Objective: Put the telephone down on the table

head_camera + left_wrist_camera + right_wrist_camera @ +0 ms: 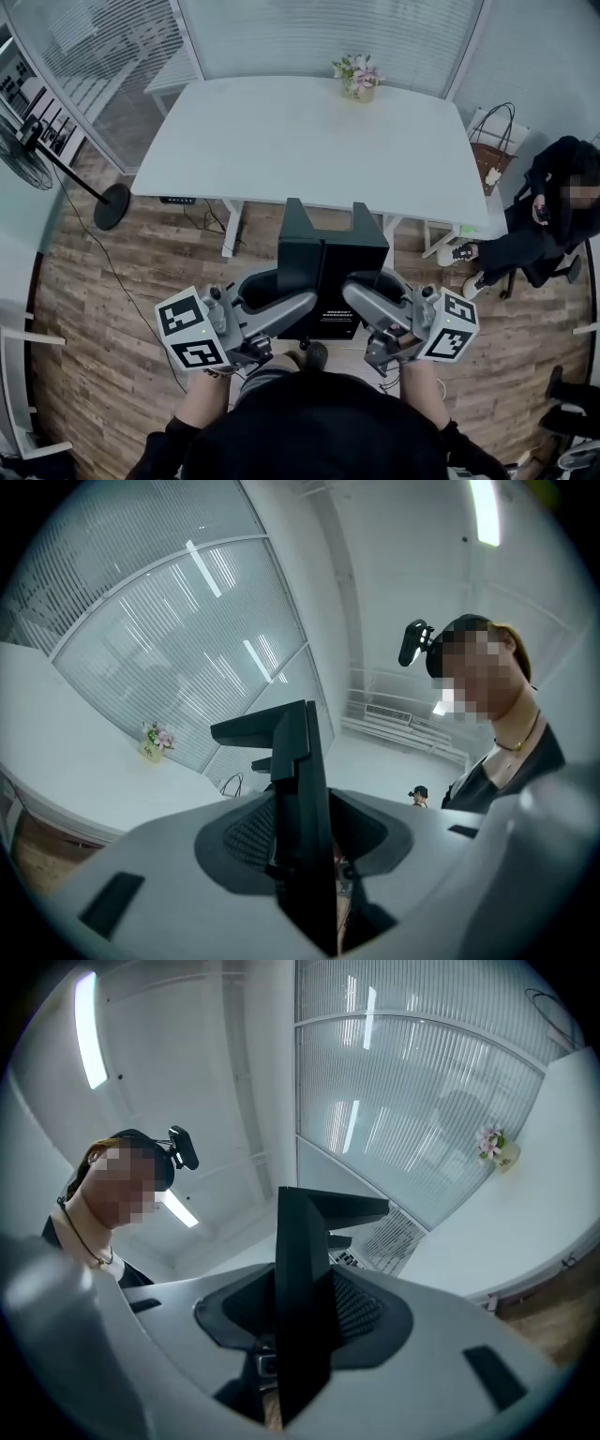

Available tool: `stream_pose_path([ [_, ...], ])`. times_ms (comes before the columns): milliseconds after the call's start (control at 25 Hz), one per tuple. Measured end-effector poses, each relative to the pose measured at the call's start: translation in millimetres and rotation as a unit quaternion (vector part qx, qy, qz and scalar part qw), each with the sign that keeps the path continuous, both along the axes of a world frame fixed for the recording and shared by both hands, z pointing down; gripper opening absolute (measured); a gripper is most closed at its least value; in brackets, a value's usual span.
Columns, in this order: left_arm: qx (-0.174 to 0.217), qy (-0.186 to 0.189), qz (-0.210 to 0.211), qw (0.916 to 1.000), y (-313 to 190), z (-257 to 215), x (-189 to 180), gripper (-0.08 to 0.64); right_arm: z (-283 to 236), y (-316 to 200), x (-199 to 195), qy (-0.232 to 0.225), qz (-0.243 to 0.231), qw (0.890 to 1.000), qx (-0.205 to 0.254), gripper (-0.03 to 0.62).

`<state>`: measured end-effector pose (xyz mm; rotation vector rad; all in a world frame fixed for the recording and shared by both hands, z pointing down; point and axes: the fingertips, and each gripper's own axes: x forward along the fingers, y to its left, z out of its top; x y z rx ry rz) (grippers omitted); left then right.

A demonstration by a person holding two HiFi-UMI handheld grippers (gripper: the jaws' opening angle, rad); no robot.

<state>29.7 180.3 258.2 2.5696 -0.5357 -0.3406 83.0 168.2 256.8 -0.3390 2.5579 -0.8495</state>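
A black, boxy telephone [328, 272] with two upright prongs hangs in the air in front of me, over the wooden floor and short of the white table [281, 141]. My left gripper [298, 307] is shut on its left side and my right gripper [361, 302] on its right side. In the left gripper view a thin black edge of the telephone [295, 761] stands between the pads of the left gripper [305, 846]. The right gripper view shows the same: the telephone's edge [309, 1232] clamped in the right gripper [300, 1326].
A small vase of flowers [357, 80] stands at the table's far edge. A person in black [544, 216] sits at the right beside a bag [492, 155]. A standing fan [28, 155] with a round base [111, 206] is at the left.
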Motion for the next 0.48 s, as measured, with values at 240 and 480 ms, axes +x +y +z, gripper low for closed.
stream_pose_path([
  [240, -0.002, 0.003, 0.008, 1.0, -1.2, 0.2, -1.5, 0.189, 0.0, -0.8, -1.5, 0.004, 0.009, 1.0, -0.001, 0.176],
  [480, 0.007, 0.005, 0.021, 0.9997, -2.5, -6.1, 5.4, 0.189, -6.7, -0.5, 5.8, 0.005, 0.022, 1.0, 0.007, 0.176],
])
